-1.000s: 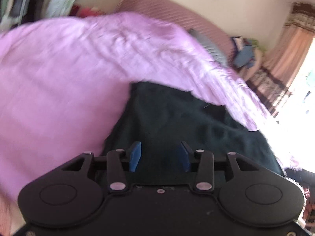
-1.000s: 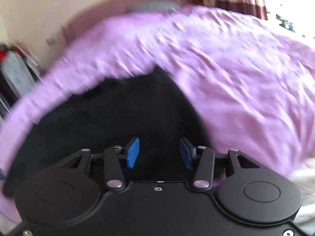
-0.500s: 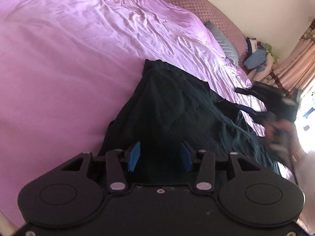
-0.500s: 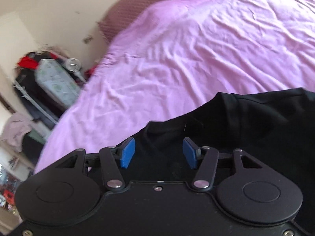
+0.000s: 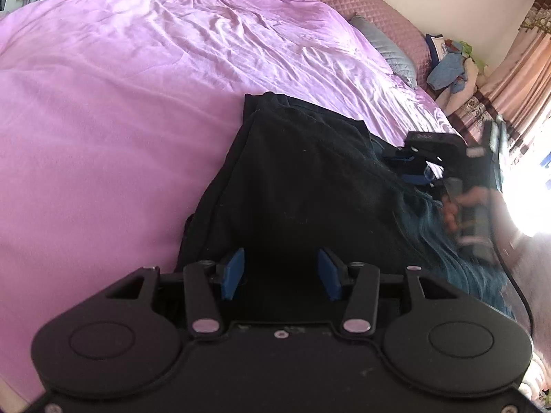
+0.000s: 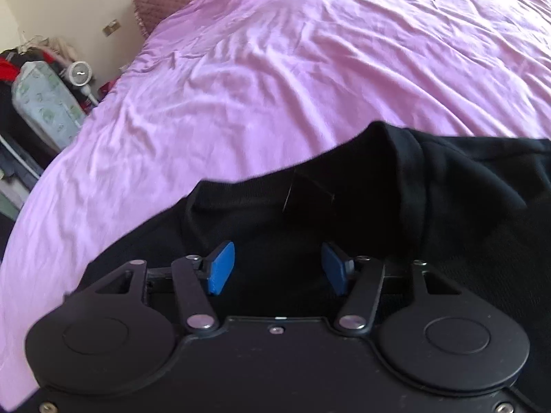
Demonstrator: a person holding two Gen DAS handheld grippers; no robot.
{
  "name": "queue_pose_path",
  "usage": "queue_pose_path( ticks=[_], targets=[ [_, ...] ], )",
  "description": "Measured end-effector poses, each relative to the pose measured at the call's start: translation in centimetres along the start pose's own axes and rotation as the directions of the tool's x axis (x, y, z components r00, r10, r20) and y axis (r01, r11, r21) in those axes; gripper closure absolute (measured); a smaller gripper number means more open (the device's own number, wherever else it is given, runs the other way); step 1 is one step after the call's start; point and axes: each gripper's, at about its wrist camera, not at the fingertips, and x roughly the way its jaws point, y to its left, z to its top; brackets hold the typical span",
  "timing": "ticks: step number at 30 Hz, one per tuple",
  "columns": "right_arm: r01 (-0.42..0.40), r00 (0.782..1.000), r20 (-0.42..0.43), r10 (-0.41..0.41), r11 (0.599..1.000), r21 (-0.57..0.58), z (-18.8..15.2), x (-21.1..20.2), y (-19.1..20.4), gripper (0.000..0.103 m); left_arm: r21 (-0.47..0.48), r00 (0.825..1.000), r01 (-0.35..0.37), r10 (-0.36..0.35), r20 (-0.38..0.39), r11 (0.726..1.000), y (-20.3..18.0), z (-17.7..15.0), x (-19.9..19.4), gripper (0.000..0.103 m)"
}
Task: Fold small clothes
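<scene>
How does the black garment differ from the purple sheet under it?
The black garment is dark and lies bunched in overlapping layers; the purple sheet is light and spread out in one layer with only shallow wrinkles. The garment covers a small patch near both grippers, while the sheet covers the whole bed. The garment has a seamed neck opening; the sheet shows no seams. Both are soft cloth lying loose.

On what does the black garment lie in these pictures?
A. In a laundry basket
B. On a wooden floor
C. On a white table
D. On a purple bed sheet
D: in both wrist views the black garment is spread on the wrinkled purple bed sheet, which shows around it on the visible sides.
</scene>
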Motion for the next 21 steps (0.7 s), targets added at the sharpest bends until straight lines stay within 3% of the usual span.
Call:
queue_pose_path(
  ticks=[8, 13, 21],
  targets=[
    [-0.042, 0.998, 0.041, 0.043, 0.999, -0.024, -4.8, -5.7, -0.9, 0.043, -0.011, 1.0, -0.009, 0.009, 0.001, 1.0, -0.1, 0.0, -0.2, 0.052],
    [-0.07, 0.998, -0.006, 0.07, 0.997, 0.023, -8.8, -9.3, -2.1, 0.041, 0.001, 1.0, -0.012, 0.012, -0.001, 1.0, -0.4, 0.0, -0.2, 0.051],
    [-0.093, 0.996, -0.006, 0.093, 0.996, -0.007, -14.2, -15.1, -2.6, 0.04, 0.019, 1.0, -0.018, 0.018, -0.005, 1.0, -0.6, -0.3, -0.3, 0.051]
  ],
)
